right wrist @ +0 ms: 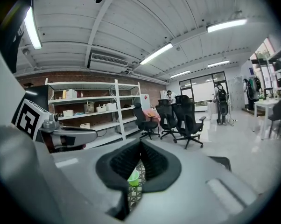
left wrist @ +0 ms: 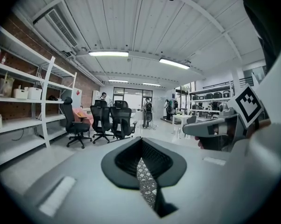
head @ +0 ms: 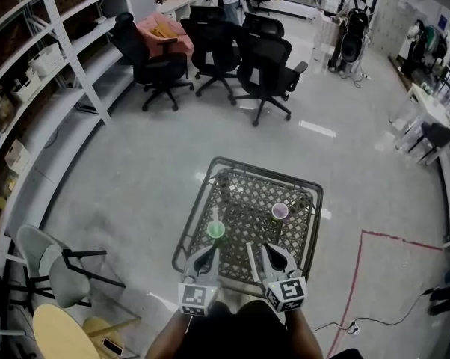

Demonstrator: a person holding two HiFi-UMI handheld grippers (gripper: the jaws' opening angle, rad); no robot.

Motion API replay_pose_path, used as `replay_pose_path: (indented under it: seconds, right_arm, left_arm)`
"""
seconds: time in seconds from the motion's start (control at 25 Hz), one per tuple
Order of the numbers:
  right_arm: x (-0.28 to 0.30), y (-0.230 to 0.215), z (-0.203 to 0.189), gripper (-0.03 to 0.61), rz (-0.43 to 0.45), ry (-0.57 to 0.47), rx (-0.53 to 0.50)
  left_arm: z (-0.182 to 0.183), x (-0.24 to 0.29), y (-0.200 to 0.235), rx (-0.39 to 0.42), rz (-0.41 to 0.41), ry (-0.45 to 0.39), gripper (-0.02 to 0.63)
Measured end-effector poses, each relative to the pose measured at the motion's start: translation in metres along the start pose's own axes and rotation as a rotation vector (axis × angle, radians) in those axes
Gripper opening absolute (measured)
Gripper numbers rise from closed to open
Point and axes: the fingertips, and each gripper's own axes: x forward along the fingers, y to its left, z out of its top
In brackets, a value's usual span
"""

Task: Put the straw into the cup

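A black metal mesh table (head: 267, 168) stands right in front of me. On it a green cup (head: 216, 229) stands near the left front, and a purple cup (head: 280, 211) stands farther right. I cannot make out a straw in any view. My left gripper (head: 207, 251) hovers at the table's near edge just behind the green cup, shut with nothing in it. My right gripper (head: 261, 248) is beside it, also shut and empty. In the left gripper view the closed jaws (left wrist: 143, 160) show only mesh below them. Below the right gripper's (right wrist: 139, 160) closed jaws the green cup (right wrist: 133, 177) peeks through.
Black office chairs (head: 210, 51) stand across the floor beyond the table. White shelving (head: 68, 73) runs along the left wall. A white chair (head: 60, 268) and a round yellow tabletop (head: 57, 335) sit at my near left. Red floor tape (head: 359, 275) runs to the right.
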Motion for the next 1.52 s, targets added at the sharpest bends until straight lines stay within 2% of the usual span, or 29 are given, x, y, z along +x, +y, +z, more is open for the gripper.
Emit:
replay_pose_path:
  seconds: [0.52,0.88,1.04,1.36,1.52]
  right_arm:
    - [0.017,-0.015,-0.052,0.003,-0.007,0.133,0.035]
    - [0.034,-0.031,-0.11,0.003,0.011,0.246,0.075]
    - [0.042,-0.036,-0.132,0.003,0.027,0.288,0.096]
    - [0.062,-0.045,-0.185,0.003,0.049,0.347,0.1]
    - [0.072,-0.053,-0.211,0.003,0.061,0.386,0.108]
  left_arm:
    - [-0.047,0.033,-0.007,-0.063,-0.028,0.106,0.006]
    - [-0.102,0.05,-0.011,-0.088,-0.028,0.171,0.006]
    - [-0.125,0.057,-0.013,-0.096,-0.043,0.225,0.006]
    - [-0.162,0.079,-0.011,-0.096,-0.046,0.263,0.006]
    - [-0.184,0.091,-0.012,-0.129,-0.046,0.284,0.006]
